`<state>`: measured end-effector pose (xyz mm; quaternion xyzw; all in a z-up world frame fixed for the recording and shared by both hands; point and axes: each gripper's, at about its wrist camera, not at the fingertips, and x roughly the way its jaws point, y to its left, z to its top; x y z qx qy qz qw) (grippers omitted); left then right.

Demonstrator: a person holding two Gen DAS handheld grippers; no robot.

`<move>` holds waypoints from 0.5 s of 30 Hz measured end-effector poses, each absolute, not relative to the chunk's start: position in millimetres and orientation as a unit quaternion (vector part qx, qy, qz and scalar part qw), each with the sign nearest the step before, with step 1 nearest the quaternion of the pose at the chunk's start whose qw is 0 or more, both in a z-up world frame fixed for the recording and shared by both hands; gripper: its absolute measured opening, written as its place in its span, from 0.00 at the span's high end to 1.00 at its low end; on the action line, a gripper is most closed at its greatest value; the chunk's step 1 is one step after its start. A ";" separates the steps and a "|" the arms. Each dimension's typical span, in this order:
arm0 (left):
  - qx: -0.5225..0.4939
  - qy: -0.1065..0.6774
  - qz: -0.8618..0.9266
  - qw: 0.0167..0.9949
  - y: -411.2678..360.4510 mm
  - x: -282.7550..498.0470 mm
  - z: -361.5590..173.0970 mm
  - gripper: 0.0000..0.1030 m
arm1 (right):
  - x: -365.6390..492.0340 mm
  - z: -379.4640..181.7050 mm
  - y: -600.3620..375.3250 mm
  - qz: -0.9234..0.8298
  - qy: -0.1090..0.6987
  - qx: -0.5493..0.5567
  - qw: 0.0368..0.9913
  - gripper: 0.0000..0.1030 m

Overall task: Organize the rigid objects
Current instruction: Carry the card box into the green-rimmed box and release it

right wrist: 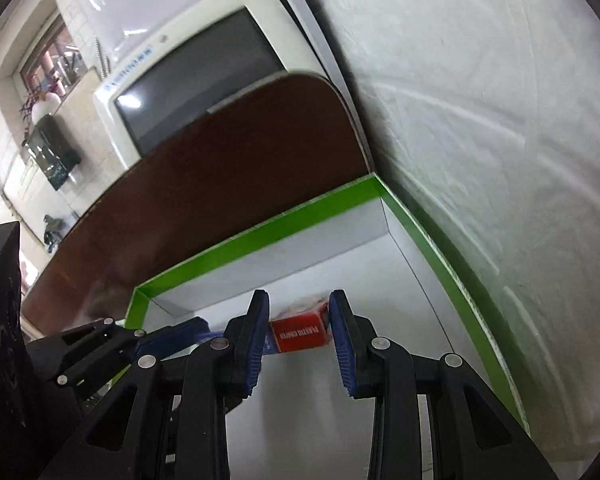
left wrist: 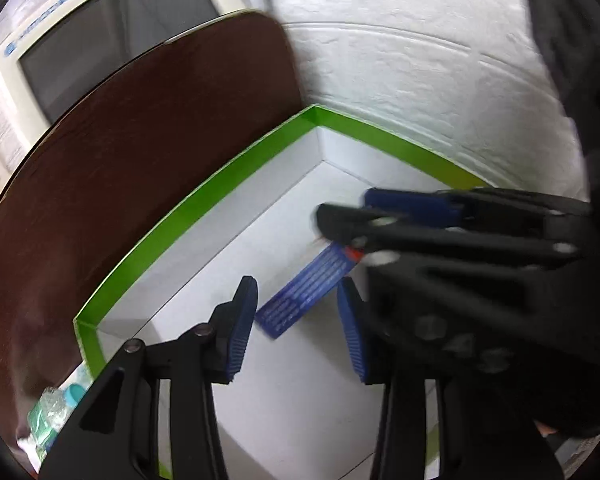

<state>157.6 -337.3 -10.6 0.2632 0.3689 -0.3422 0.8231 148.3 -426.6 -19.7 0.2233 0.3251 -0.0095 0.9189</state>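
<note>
At the far left, some teal-capped plastic items [left wrist: 56, 404], too blurred to name, sit on the dark brown table [left wrist: 140, 140] just outside the green-rimmed white box [left wrist: 204, 200], and a cream CRT monitor [left wrist: 100, 40] stands behind. None of these blocks you.

Your left gripper [left wrist: 296, 320] hangs inside the box with its fingers parted and pinching nothing. The crayon pack [left wrist: 300, 296] lies flat on the box floor just beyond the tips.

Your right gripper [right wrist: 298, 320] reaches in close beside the left, right over the pack's red end. Its fingers are narrowly set, and I cannot tell whether they press on the pack.

The main risk is crowding: the two sets of fingers could clash, or one could shove the flat pack into a corner. On the right, the green rim and the white textured wall [left wrist: 420, 60] leave little room to swing.
</note>
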 end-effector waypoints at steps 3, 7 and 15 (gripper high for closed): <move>0.272 0.358 -0.348 0.823 -340.3 150.3 -8.4 0.59 | 150.7 -27.4 -428.4 -0.008 0.337 0.231 0.913 0.67; 0.279 0.353 -0.334 0.828 -334.6 148.0 -5.8 0.59 | 143.6 -26.0 -430.2 -0.018 0.326 0.232 0.917 0.67; 0.237 0.334 -0.288 0.866 -281.3 135.7 30.5 0.51 | 136.3 -27.0 -431.5 -0.008 0.310 0.237 0.921 0.67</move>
